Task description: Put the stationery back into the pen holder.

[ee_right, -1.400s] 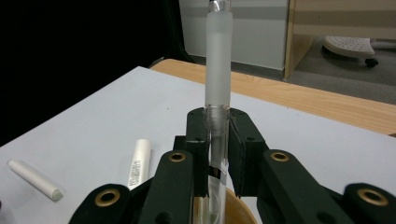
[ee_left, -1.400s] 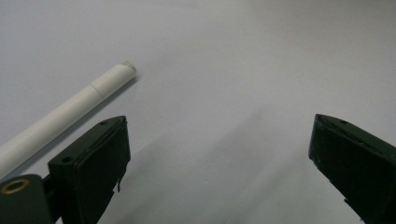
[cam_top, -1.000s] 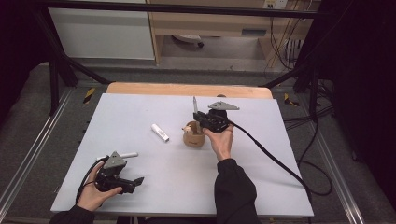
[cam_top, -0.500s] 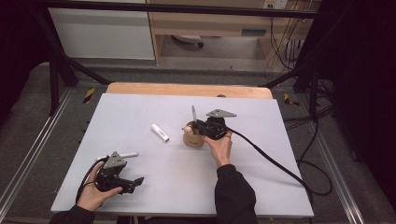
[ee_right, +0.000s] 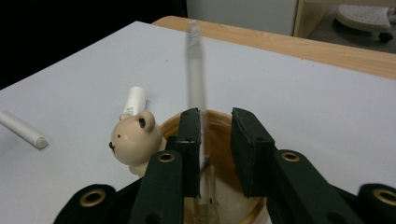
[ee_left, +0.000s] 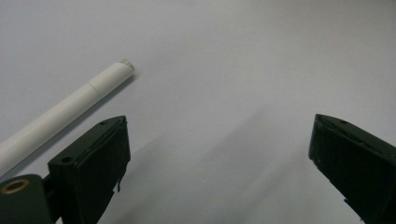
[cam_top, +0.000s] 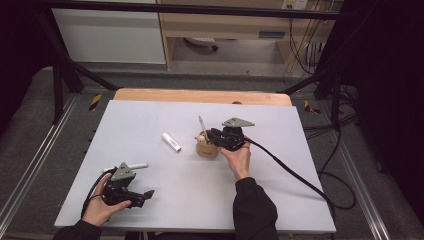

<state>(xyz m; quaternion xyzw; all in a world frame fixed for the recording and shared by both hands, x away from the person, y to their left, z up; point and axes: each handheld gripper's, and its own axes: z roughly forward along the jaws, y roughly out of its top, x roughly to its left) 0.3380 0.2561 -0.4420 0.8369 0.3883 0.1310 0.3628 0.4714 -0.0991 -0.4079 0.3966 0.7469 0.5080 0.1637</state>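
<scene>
A wooden cup (cam_top: 206,149) with a small bear head (ee_right: 134,138) on its rim stands mid-table. A clear pen (ee_right: 196,79) stands upright in the cup (ee_right: 219,140), its top leaning left in the high view (cam_top: 201,127). My right gripper (ee_right: 215,121) hovers over the cup with the pen between its jaws. The jaws have just been opening: the pen rests against the left pad and a gap shows to the right pad. My left gripper (ee_left: 219,135) lies open on the table at the front left (cam_top: 145,196), beside a long white pen (ee_left: 70,109).
A short white tube (cam_top: 171,142) lies left of the cup, also in the right gripper view (ee_right: 134,103). The long white pen (cam_top: 131,166) lies just behind the left hand. A wooden strip (cam_top: 200,95) borders the grey table's far edge. The right gripper's cable (cam_top: 295,172) trails off to the right.
My right gripper has sunk a little and shifted left over the cup, so the clear pen now stands lower in it. The left hand has stayed where it was.
</scene>
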